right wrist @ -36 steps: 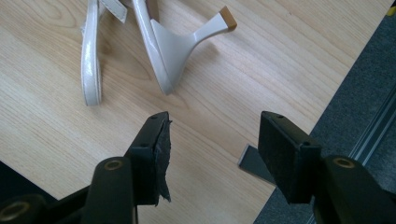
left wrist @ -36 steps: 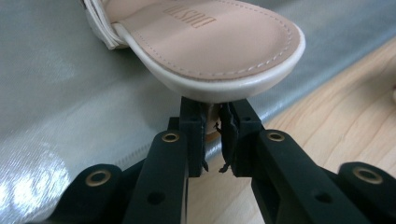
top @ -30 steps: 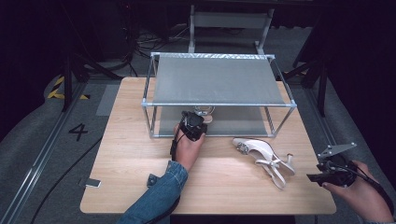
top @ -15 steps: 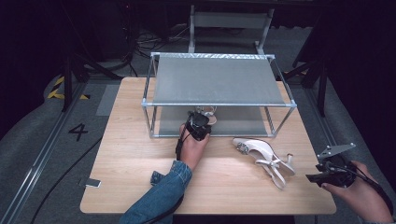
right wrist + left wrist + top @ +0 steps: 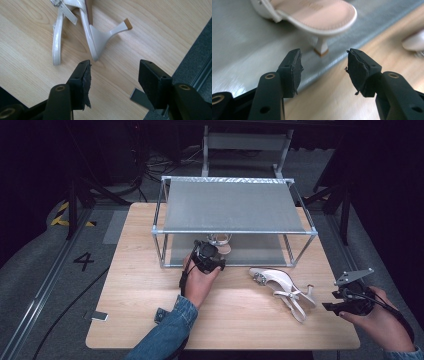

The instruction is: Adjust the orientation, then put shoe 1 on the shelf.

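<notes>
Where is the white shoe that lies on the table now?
In the high view the shoe lies on its side on the right half of the table, in front of the rack and left of the right gripper.

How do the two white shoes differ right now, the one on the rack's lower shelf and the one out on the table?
The shoe on the shelf stands upright on its heel; the shoe on the table lies tipped on its side, heel off the wood. The shelf shoe sits right before the open left gripper; the table shoe lies apart from the open right gripper. Both are white, low-heeled sandals.
</notes>
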{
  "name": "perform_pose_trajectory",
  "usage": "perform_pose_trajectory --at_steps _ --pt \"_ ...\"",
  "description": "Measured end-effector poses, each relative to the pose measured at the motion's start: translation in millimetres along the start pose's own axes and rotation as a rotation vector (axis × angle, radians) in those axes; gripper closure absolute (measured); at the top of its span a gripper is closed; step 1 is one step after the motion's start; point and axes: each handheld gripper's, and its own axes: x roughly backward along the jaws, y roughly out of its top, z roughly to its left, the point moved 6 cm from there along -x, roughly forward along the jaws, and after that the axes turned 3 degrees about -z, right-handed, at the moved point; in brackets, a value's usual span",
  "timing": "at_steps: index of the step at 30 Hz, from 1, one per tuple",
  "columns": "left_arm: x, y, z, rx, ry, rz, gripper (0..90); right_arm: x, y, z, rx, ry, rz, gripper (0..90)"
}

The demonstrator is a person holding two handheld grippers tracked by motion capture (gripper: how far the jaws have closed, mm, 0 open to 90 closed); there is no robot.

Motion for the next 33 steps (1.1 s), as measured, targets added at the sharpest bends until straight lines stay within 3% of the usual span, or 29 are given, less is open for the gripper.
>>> perform_pose_trajectory --at_steps 3,4,6,12,13,17,26,33 --pt "21.6 -6.6 -2.8 -0.013 -0.001 0.022 45.6 -4.2 10.4 3.1 0.021 0.014 -0.003 44.9" --pt "21.6 -6.6 -2.8 -0.013 -0.001 0.022 45.3 -4.2 10.4 3.1 0.021 0.014 -0.003 44.9" --pt "40.5 -10.7 -5.3 -0.02 -0.008 0.012 44.8 -6.6 19.0 6.3 0.042 0.022 -0.007 44.7" --pt "65.1 -21.6 -2.0 -0.024 0.013 0.03 42.2 -8.1 35.6 10.6 0.061 0.025 -0.024 44.3" --pt "72.7 -28.4 0.3 0.015 -0.007 0.051 41.4 -10.3 41.4 13.5 0.073 0.033 -0.018 44.2" --pt "87.6 -41.7 9.1 0.055 -0.022 0.096 41.8 -17.1 52.9 23.4 0.102 0.051 0.009 44.0" --pt "107.4 -64.4 31.4 0.108 0.035 0.144 37.3 -27.5 69.9 36.5 0.158 0.064 0.024 43.4" --pt "106.0 -67.4 31.8 0.114 0.04 0.147 36.6 -36.0 74.1 43.5 0.187 0.081 0.031 41.6"
